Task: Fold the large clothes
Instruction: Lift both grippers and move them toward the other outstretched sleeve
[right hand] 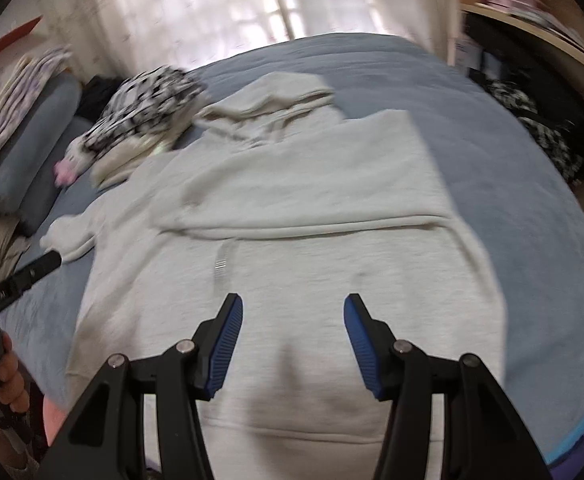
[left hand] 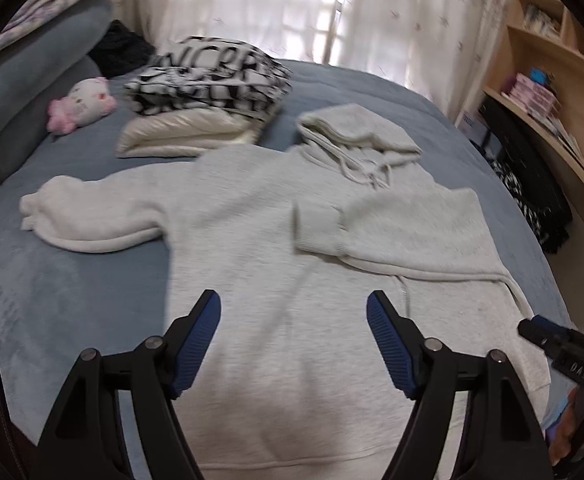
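A light grey hoodie [left hand: 260, 240] lies flat, front up, on the blue bed [left hand: 72, 300]. Its hood [left hand: 356, 128] points toward the window. One sleeve [left hand: 392, 228] is folded across the chest, and the other sleeve [left hand: 84, 216] stretches out to the left. My left gripper [left hand: 294, 300] hovers open above the hoodie's lower body with nothing between its fingers. In the right wrist view the hoodie [right hand: 312, 280] fills the middle, and my right gripper [right hand: 293, 300] stands open over its front, holding nothing. The right gripper's tip [left hand: 552, 340] shows at the edge of the left wrist view.
Black-and-white folded clothes [left hand: 212, 76] rest on a cream bundle [left hand: 180, 132] behind the hoodie. A pink plush toy [left hand: 80, 104] and grey pillows [left hand: 32, 92] lie at the back left. Wooden shelves [left hand: 552, 80] and dark clothes [left hand: 532, 200] flank the bed's right side.
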A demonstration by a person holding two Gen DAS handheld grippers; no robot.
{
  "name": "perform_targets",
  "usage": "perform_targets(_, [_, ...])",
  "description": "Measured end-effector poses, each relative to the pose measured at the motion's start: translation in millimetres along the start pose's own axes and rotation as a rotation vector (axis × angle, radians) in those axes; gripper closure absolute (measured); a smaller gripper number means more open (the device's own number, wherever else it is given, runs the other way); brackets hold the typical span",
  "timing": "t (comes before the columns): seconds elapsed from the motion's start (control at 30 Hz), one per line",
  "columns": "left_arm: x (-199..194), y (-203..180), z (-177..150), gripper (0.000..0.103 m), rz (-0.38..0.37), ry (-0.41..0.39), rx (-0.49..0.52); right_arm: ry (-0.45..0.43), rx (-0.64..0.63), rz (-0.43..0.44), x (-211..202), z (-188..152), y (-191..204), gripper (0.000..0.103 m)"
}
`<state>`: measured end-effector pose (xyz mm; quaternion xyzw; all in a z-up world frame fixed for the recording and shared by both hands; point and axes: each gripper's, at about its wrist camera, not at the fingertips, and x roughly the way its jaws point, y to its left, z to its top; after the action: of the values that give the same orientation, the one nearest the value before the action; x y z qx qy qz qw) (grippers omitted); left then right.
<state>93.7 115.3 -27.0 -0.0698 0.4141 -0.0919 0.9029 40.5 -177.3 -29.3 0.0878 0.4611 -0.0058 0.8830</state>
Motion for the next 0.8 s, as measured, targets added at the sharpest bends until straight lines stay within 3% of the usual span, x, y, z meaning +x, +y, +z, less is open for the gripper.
perform_targets(0.43, [-5.0, 125.5, 3.6, 0.025, 0.034, -0.045, -0.225, -0.036, -0.176, 0.097, 24.4, 32.1, 127.8, 0.050])
perform_targets(0.8, [20.1, 200.5, 11.3, 0.025, 0.011, -0.049, -0.322, -0.034, -0.308, 0.135, 70.7, 51.7, 232.8, 0.050])
